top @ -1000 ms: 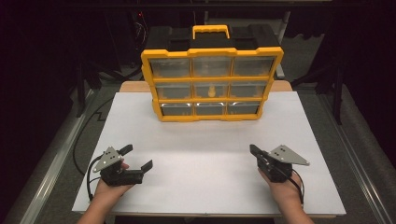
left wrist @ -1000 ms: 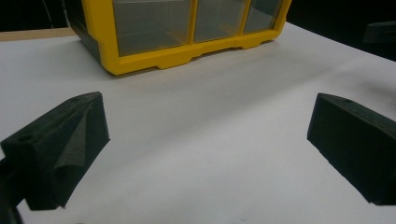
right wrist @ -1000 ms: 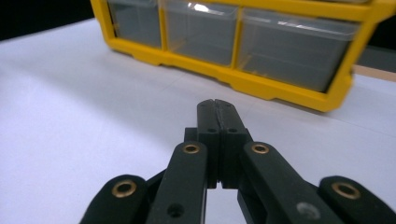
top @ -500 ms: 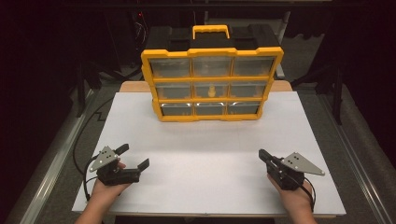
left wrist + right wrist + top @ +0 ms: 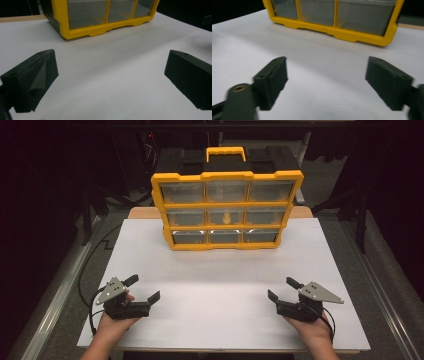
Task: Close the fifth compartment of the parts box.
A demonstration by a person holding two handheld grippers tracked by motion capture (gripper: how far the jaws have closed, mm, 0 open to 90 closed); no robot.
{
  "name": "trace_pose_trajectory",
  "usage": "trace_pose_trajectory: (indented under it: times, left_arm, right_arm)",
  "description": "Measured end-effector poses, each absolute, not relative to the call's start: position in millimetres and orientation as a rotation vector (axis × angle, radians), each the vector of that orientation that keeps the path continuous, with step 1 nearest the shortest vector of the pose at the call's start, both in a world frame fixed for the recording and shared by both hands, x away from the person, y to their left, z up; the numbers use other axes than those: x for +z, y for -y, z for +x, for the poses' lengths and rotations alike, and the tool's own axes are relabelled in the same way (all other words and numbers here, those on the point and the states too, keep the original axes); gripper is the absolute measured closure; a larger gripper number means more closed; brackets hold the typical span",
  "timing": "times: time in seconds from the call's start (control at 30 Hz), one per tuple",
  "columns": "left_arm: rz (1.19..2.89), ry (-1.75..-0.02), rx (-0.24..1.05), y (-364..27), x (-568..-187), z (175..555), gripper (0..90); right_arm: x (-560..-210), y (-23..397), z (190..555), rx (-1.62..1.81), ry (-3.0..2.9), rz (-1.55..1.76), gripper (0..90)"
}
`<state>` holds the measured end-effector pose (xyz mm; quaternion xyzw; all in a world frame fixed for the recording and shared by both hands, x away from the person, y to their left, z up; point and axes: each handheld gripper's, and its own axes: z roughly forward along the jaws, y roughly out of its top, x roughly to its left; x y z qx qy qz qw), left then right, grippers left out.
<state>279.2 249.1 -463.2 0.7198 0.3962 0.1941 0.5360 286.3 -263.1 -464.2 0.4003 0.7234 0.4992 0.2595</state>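
Both tools rest low on counter (image 5: 225, 285), spread wide, empty; right tool (image 5: 283, 291) jaws just opened. Left tool (image 5: 142, 289) likewise wide. Drawer organizer (image 5: 227, 210) well ahead, fronts facing them for reach.

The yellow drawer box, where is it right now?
In the high view the yellow drawer box stands at the far middle of the white table, ahead of both grippers.

A white-topped table (image 5: 225, 285) stands in a dark room, grey floor (image 5: 55, 285) at both sides.
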Motion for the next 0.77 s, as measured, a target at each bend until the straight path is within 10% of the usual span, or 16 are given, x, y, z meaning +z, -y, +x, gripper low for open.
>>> trace_pose_trajectory:
  times: [0.17,0.77]
  left_arm:
    - [1.711,-0.946,0.461,-250.5,-462.6,279.1,0.1]
    - [1.713,-0.959,0.467,-249.9,-463.0,280.8,0.1]
  right_arm:
    - [-456.8,269.2,280.1,1.387,-1.907,1.103,0.1]
    - [-456.7,270.6,280.2,1.36,-1.918,1.09,0.1]
